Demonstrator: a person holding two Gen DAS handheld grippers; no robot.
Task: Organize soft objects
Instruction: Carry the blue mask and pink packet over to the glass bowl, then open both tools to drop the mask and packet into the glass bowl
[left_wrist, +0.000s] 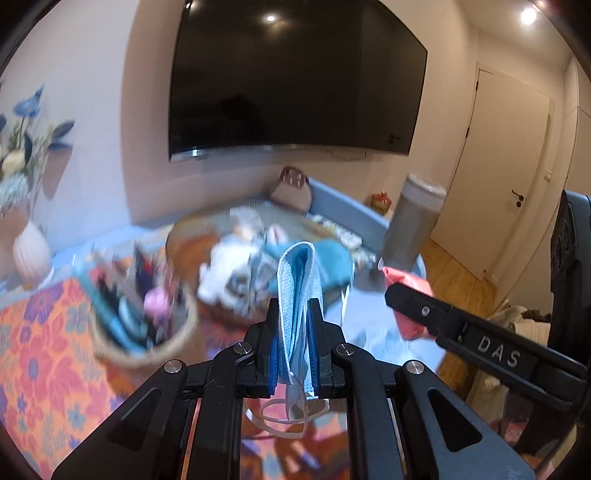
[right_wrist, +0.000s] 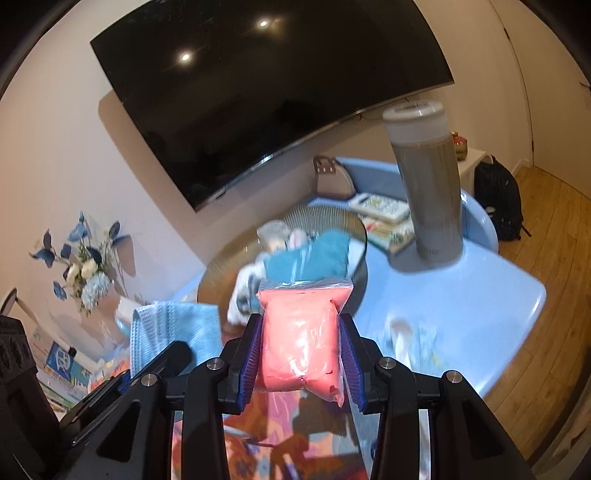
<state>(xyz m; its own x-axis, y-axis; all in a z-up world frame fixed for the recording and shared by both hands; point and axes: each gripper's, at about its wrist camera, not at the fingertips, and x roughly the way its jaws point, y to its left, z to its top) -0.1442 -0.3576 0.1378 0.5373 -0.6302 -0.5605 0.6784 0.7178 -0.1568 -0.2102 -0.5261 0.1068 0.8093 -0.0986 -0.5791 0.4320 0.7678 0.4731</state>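
Observation:
My left gripper (left_wrist: 294, 306) is shut on a folded light-blue face mask (left_wrist: 297, 291), held upright above the table, its white ear loops hanging below. My right gripper (right_wrist: 300, 321) is shut on a clear bag of pink soft stuff (right_wrist: 301, 343); it shows in the left wrist view (left_wrist: 406, 280) to the right of the mask. The mask also shows in the right wrist view (right_wrist: 173, 325) at the left. Ahead of both lies a round woven tray (right_wrist: 221, 258) with a teal cloth (right_wrist: 314, 254) and white soft toys (left_wrist: 229, 269).
A round basket (left_wrist: 147, 332) of mixed small items sits on the orange floral cloth (left_wrist: 37, 350) at the left. A tall grey cylinder (right_wrist: 428, 184), books (right_wrist: 380, 210) and a small handbag (left_wrist: 291, 192) stand on the blue table (right_wrist: 480, 288). A flower vase (left_wrist: 29, 251) stands far left.

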